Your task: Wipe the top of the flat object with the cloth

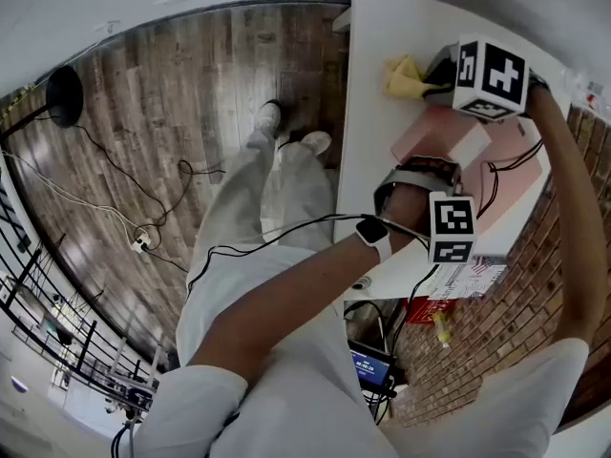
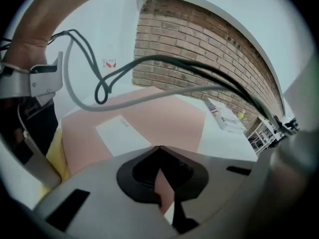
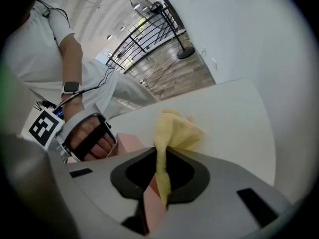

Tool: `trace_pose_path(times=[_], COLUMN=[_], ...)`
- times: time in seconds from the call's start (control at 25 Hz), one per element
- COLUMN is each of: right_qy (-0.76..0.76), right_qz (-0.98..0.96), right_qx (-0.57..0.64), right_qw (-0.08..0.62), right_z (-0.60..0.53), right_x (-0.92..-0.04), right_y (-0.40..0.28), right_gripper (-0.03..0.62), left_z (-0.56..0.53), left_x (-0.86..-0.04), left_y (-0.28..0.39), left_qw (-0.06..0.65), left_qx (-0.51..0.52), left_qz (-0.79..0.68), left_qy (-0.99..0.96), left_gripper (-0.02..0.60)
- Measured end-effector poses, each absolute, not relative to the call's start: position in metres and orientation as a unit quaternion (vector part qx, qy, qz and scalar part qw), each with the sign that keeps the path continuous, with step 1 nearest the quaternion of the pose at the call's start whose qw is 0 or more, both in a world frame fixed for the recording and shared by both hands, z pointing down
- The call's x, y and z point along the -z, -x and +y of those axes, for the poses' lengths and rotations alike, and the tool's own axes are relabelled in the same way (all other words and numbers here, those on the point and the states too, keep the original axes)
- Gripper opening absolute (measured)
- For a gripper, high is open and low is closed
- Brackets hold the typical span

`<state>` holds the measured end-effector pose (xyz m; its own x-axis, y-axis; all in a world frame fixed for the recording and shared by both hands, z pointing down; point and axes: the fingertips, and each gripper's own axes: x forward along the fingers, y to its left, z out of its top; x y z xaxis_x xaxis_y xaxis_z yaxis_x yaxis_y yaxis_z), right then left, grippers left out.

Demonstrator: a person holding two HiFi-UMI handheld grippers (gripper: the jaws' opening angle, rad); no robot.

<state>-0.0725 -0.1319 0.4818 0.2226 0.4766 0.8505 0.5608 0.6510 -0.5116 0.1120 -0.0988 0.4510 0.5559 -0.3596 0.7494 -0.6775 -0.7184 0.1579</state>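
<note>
A flat pink object [image 1: 496,175] with a white label [image 1: 468,146] lies on the white table [image 1: 372,93]. My left gripper [image 1: 430,170] is at its near edge. In the left gripper view the jaws [image 2: 163,185] are shut on a sliver of the pink object [image 2: 164,123]. A yellow cloth [image 1: 406,76] bunches at the object's far end, and my right gripper [image 1: 437,79] is shut on it. In the right gripper view the cloth [image 3: 174,131] runs up from between the jaws [image 3: 160,183], just above the pink object [image 3: 130,144].
A small box with a flag print [image 1: 470,277] sits at the table's near end. A brick wall [image 1: 520,337] runs along the table's right side. Cables [image 2: 149,76] loop over the pink object. Wooden floor [image 1: 191,93] and the person's legs are to the left.
</note>
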Motion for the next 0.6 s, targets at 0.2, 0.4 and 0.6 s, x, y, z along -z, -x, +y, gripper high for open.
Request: trace_pose_path(times=[0.2,0.4,0.6], right_qy=[0.459,0.508,0.542], right_qz=[-0.578,-0.527,-0.493], right_qx=[-0.014,-0.065,-0.103], right_qw=[0.675,0.678,0.673], right_z=[-0.092,-0.062,-0.039], right_x=[-0.483,-0.48,-0.476], right_y=[0.062,0.051,0.047], right_gripper=[0.058,0.057,0.057], left_z=[-0.097,-0.096,-0.095], left_x=[-0.452,-0.453,-0.451], left_y=[-0.111,-0.113,-0.112], left_qw=[0.21,0.204,0.199], left_qx=[-0.361,-0.36,-0.359], left_qz=[-0.307,-0.311,-0.313], left_qy=[-0.855,-0.856,-0.856], left_gripper=[0.017,0.017,0.017])
